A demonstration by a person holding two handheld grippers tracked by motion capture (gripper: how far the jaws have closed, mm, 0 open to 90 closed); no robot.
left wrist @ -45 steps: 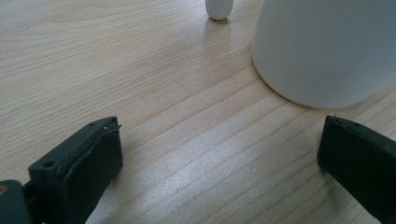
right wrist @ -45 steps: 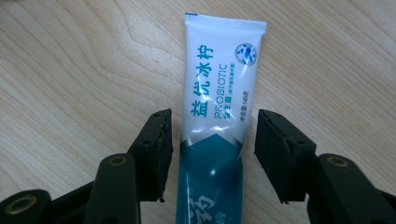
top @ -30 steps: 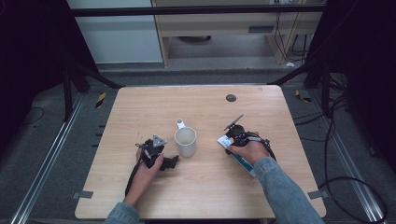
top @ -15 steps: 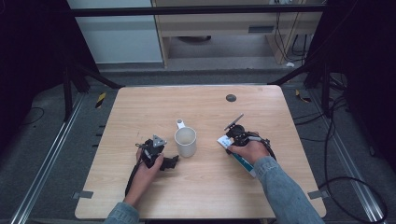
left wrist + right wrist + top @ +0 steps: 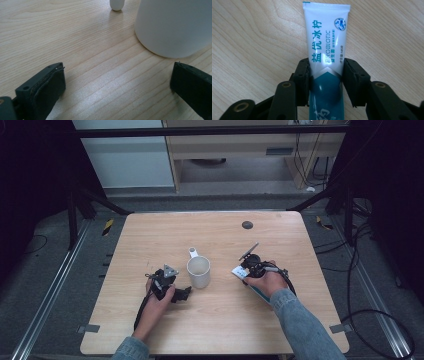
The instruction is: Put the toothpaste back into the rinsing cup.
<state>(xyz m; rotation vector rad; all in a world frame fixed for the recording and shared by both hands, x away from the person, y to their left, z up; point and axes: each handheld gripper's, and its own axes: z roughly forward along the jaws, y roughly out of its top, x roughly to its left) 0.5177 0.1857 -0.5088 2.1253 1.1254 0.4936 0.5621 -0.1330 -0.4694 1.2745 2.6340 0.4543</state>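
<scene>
From the high view I see the white mug (image 5: pixel 198 272) mid-table, my left gripper (image 5: pixel 186 293) just beside it and my right gripper (image 5: pixel 240 271) over the toothpaste tube (image 5: pixel 238 273). In the left gripper view, the jaws stand wide with bare wood between them. In the right gripper view, the jaws have just been closing and now pinch the tube's sides.

Table (image 5: pixel 220 320): showing pale wood with fine straight grain and one dark round spot (image 5: pixel 247 225). Mug (image 5: pixel 198 272): showing plain white. Tube (image 5: pixel 327 45): showing glossy white at the flat end, turning teal below a silver chevron, carrying teal lettering and a small blue round emblem. Left gripper (image 5: pixel 117 82) and right gripper (image 5: pixel 325 75): showing matt black. Sleeve (image 5: pixel 305 330): showing blue denim.
</scene>
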